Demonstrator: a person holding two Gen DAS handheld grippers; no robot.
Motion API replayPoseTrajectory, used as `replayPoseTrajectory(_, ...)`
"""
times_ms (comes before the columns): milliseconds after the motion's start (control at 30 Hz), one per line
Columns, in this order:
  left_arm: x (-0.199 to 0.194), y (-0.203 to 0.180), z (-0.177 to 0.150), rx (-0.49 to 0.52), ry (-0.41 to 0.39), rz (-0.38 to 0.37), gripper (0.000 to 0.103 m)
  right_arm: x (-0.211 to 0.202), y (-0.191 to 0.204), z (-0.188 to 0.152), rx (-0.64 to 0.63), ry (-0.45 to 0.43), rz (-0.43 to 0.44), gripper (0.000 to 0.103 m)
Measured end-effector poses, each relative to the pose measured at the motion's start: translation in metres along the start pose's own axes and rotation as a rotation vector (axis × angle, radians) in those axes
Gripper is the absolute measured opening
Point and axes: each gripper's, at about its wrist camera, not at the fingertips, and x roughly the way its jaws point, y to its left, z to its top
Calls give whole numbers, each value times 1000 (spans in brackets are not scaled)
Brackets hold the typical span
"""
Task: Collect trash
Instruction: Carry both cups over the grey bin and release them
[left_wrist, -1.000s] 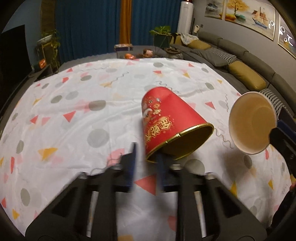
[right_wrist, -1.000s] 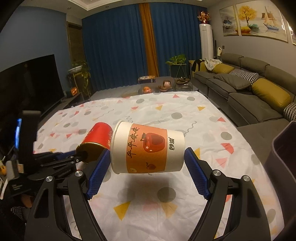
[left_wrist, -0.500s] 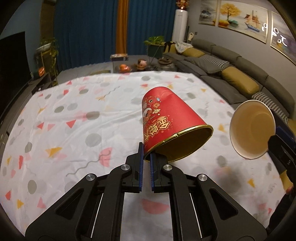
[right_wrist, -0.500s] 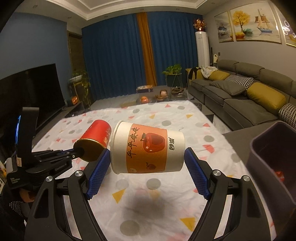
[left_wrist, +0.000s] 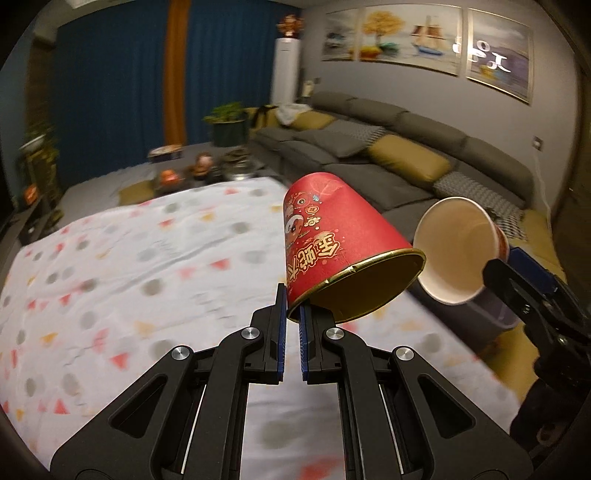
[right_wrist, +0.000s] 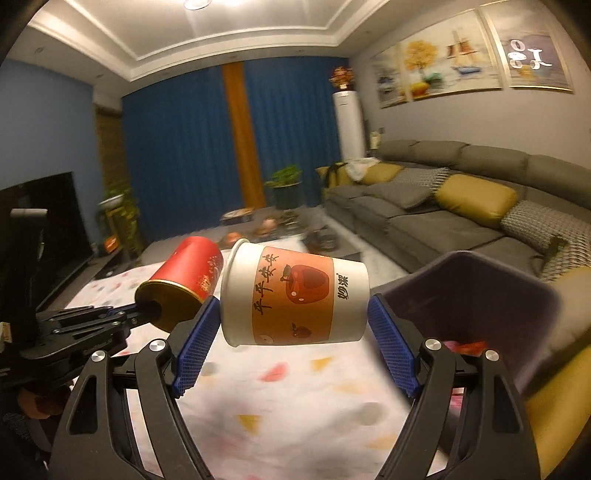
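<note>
Now, left to right. My left gripper (left_wrist: 291, 314) is nearly closed, its blue ribbed pads pinching the gold rim of the red cup (left_wrist: 332, 236): a paper cone, matte red with gold characters and cartoon print, tilted base-up and away, mouth toward the camera, interior gold-brown. It hangs in the air over the cloth (left_wrist: 129, 258), white fabric printed with grey dots and red and yellow triangles, blurred in both views.

My right gripper (right_wrist: 293, 328) is spread wide and holds the white cup (right_wrist: 295, 295) lengthwise between its blue textured pads, one at the rim, the other at the base. This cup is smooth paper, lying on its side, with an orange band, a red apple and black characters. In the left view I see only its pale inside. The two cups sit just beside each other, apart or touching I cannot tell.

At right is the bin (right_wrist: 480, 295), dark purple plastic with rounded corners, partly cut off by my right finger; something red lies inside, too blurred to name.
</note>
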Motion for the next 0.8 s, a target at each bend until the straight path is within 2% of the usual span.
replayPoseTrajectory(133, 18, -49, 7, 33, 8, -74, 5, -10, -49, 2, 40, -16, -98, 79)
replayPoseTrajectory(333, 52, -114, 13, 73, 31, -174, 5, -12, -105, -4, 98, -15, -192, 79)
replayPoseTrajectory(533, 89, -153, 9, 78, 91, -233, 5, -7, -135, -14, 104, 2, -247, 79)
replayPoseTrajectory(800, 122, -171, 2, 77, 133, -278, 6, 2, -157, -23, 120, 25, -271, 79)
